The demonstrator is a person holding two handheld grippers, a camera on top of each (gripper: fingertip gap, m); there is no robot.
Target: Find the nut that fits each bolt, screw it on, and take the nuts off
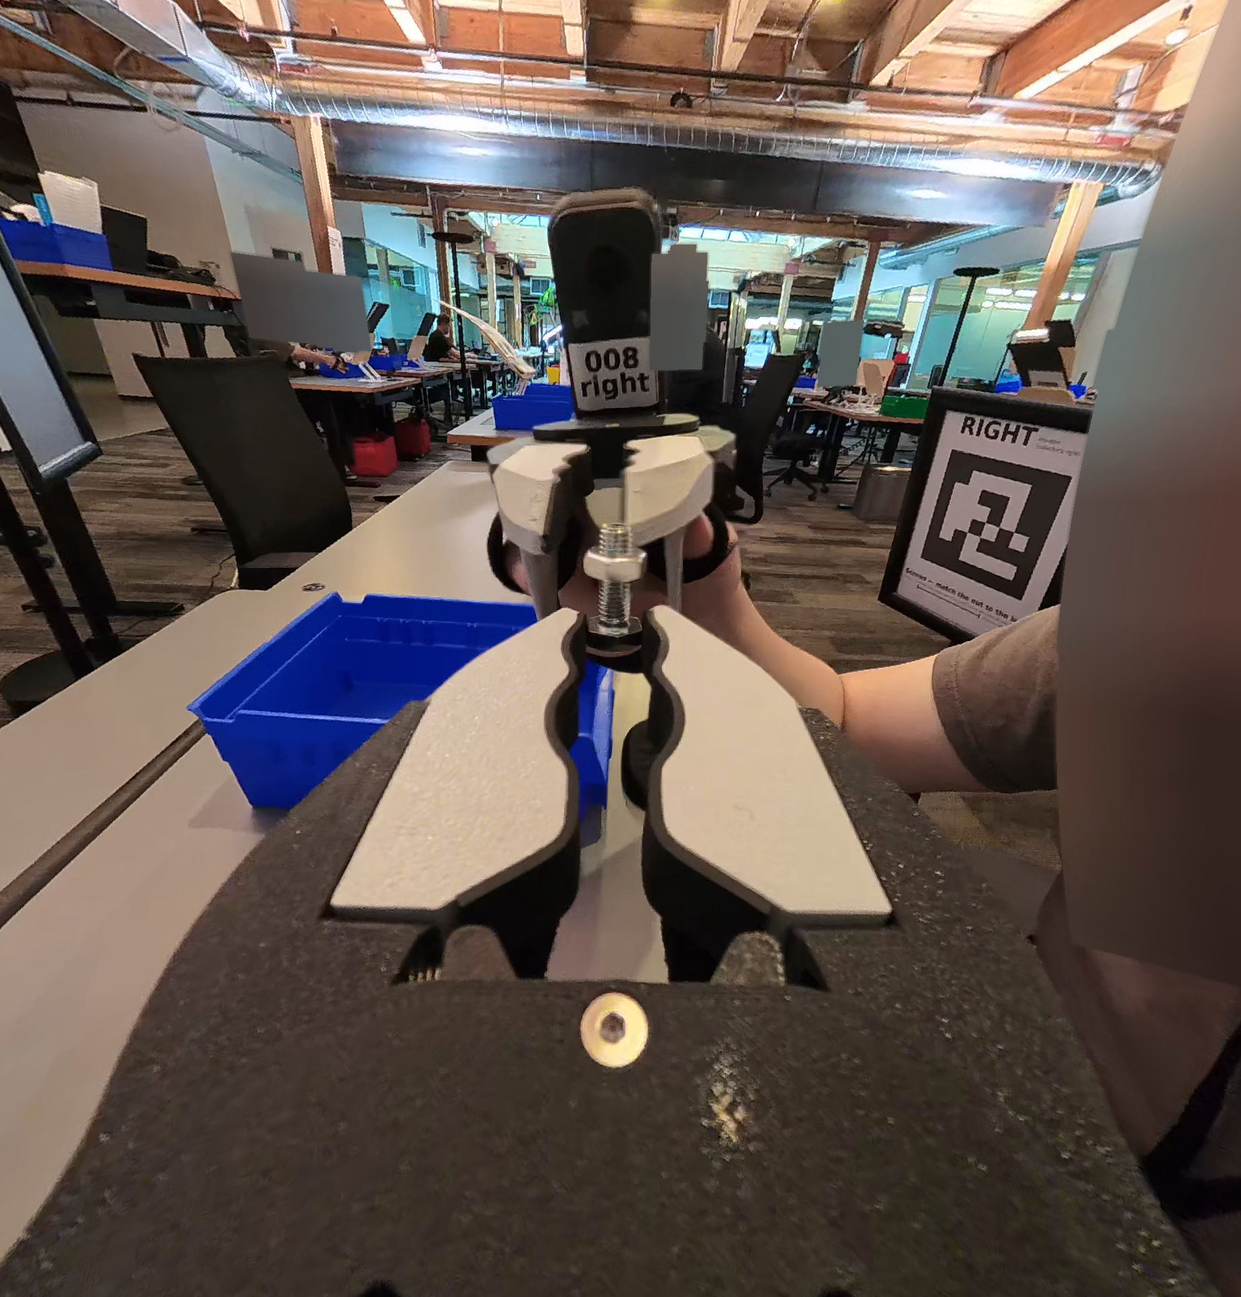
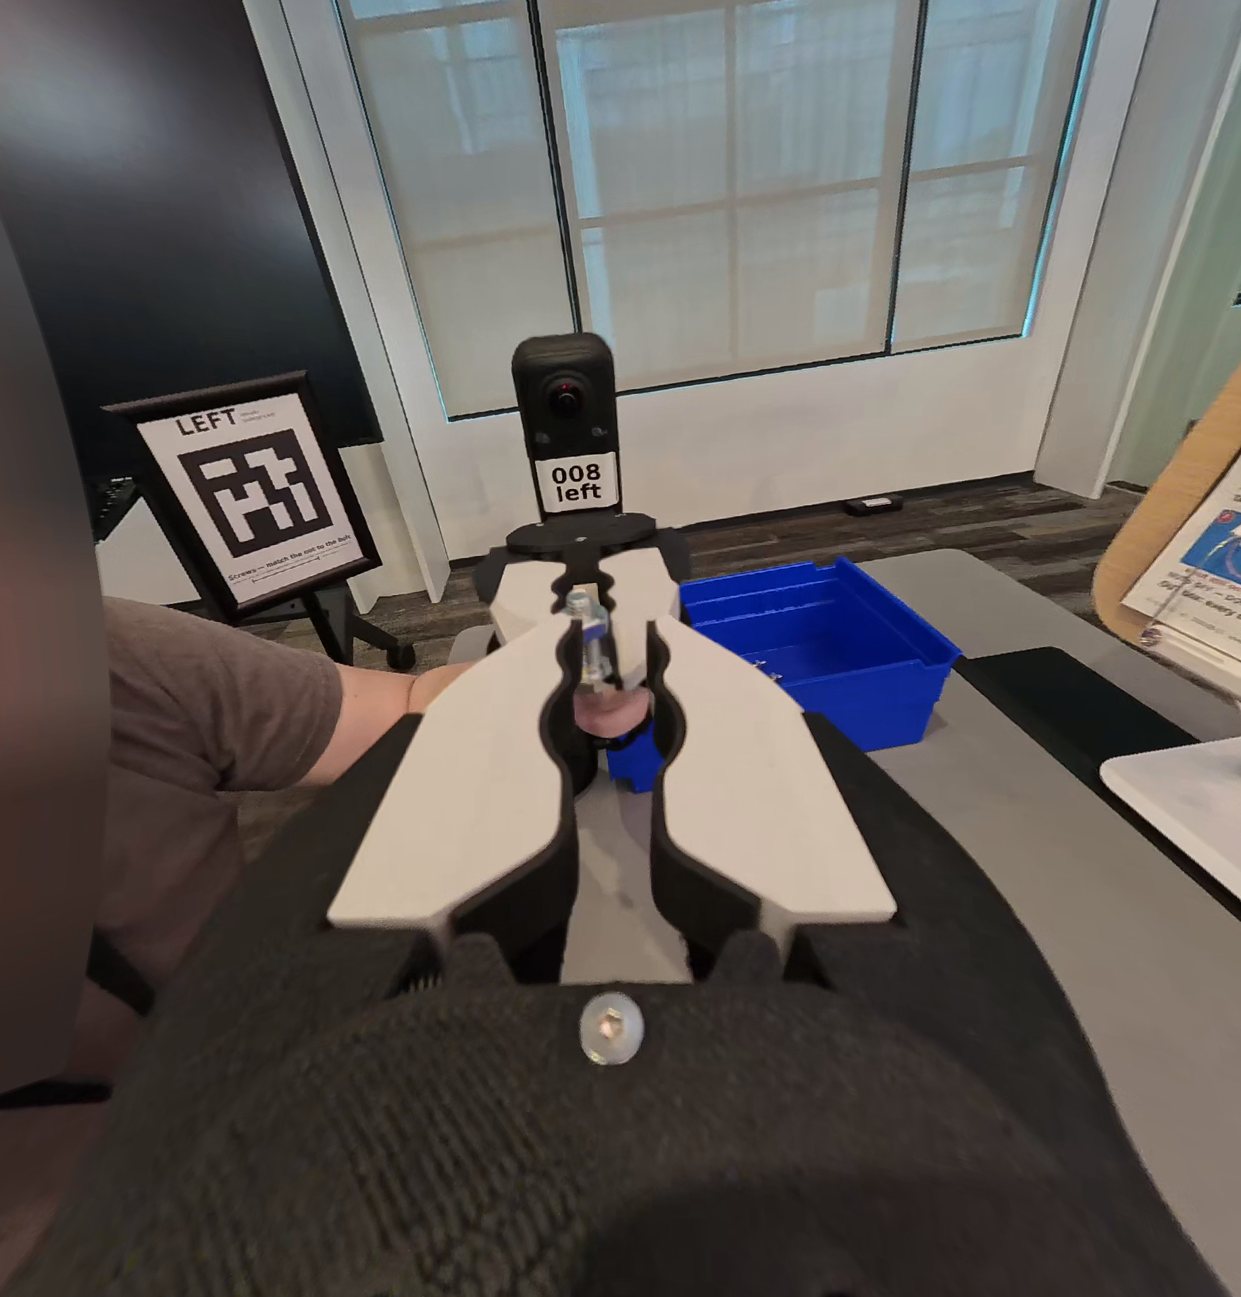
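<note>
In the left wrist view my left gripper (image 1: 612, 624) is shut on the head of a silver bolt (image 1: 612, 603), whose threaded shaft points away from it. A silver hex nut (image 1: 614, 562) sits partway along the thread. My right gripper (image 1: 609, 593) faces the left one. Its two fingers straddle the nut with a small gap on each side. In the right wrist view my right gripper (image 2: 610, 632) is slightly open around the blurred bolt and nut (image 2: 589, 639), which sit nearer its left finger.
A blue bin (image 1: 365, 674) stands on the grey table (image 1: 112, 702) below the grippers. In the right wrist view the bin (image 2: 884, 674) holds a few small metal parts. Framed marker signs (image 1: 989, 512) (image 2: 252, 491) stand at each side. A tilted paper stand (image 2: 1200, 582) is at the right. My left and right fingertips are right by each other.
</note>
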